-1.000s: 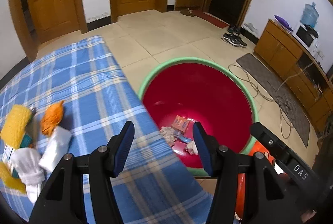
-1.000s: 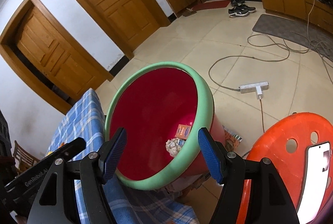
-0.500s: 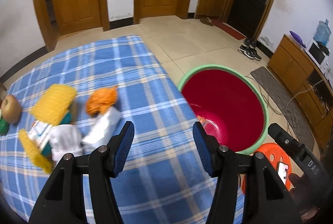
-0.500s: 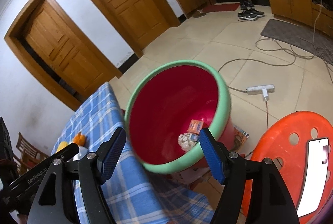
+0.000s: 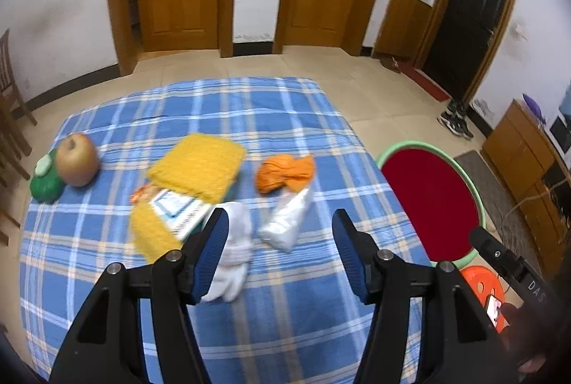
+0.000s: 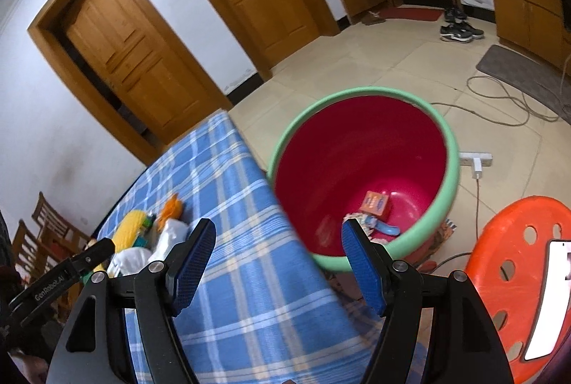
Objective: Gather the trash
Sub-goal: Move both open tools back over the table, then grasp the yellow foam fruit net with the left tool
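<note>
On a table covered with a blue plaid cloth (image 5: 285,105), a row of soft, crumpled items lies across the middle. At 9 o'clock in the left wrist view sit a green lidded object (image 5: 44,178) and a round brown apple (image 5: 76,159), touching. Toward the centre lies a fuzzy yellow cloth (image 5: 198,164) over a printed paper packet (image 5: 176,211). Just beside it, at 6 o'clock from the cloth, is a white wadded tissue (image 5: 233,252), partly behind the left gripper's finger. Next come a crinkled orange wrapper (image 5: 285,171) and, touching it below, a shiny clear plastic bag (image 5: 285,221). At 3 o'clock, off the table edge, stands the round red bin (image 5: 433,198) with a pale green rim; the right wrist view shows a small orange carton (image 6: 374,202) and scraps at its bottom.

The left gripper (image 5: 278,248) has its blue-padded jaws spread wide, holding nothing, above the tissue and bag. The right gripper (image 6: 278,266) is likewise wide apart and empty, straddling the table edge and the bin.
</note>
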### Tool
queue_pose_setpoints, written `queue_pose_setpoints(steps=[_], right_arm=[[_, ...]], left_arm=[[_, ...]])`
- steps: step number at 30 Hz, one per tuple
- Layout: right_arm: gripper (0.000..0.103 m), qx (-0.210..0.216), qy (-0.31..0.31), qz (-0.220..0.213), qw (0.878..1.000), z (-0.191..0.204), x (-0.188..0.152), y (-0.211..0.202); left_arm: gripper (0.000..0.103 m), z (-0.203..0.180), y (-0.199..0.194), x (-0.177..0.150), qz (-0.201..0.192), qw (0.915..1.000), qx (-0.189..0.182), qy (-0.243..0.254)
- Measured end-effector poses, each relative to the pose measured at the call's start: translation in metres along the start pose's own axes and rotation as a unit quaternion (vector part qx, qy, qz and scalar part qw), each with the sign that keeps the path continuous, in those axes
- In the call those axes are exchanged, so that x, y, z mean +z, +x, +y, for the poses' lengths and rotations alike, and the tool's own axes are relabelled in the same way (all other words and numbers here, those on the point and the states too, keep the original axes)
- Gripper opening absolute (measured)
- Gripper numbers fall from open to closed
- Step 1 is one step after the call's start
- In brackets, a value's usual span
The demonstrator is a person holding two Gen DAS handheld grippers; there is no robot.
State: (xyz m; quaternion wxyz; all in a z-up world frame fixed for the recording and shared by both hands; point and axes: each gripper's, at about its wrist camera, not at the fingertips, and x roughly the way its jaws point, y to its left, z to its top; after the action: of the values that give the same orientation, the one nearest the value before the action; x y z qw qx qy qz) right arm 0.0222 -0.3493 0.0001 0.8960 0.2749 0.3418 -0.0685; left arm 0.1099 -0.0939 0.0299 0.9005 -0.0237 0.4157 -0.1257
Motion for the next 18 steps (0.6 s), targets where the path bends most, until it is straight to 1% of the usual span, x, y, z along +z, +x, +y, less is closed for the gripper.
queue_pose_setpoints(steps=[4,7,11,13,18], right_arm=[[0.074,0.003,-0.024,0.009,1.000,0.019,-0.006,0.003],[0.075,0.007,-0.037,0.014,0.999,0.030,-0.013,0.004],[0.075,0.007,-0.049,0.022,0.999,0.042,-0.020,0.009],[0.075,0.007,-0.053,0.026,0.998,0.048,-0.023,0.012],[0.075,0.015,-0.079,0.043,0.996,0.069,-0.034,0.023]], left_arm=[[0.066,0.025,-0.005,-0.004,-0.012,0.9996,0.014,-0.022],[0.066,0.041,-0.001,-0.010,-0.007,0.9989,0.034,-0.033],[0.066,0.065,0.008,-0.022,0.004,0.9970,0.046,-0.061],[0.066,0.076,0.012,-0.028,0.000,0.9952,0.057,-0.080],[0.066,0.095,0.024,-0.038,0.008,0.9931,0.053,-0.104]])
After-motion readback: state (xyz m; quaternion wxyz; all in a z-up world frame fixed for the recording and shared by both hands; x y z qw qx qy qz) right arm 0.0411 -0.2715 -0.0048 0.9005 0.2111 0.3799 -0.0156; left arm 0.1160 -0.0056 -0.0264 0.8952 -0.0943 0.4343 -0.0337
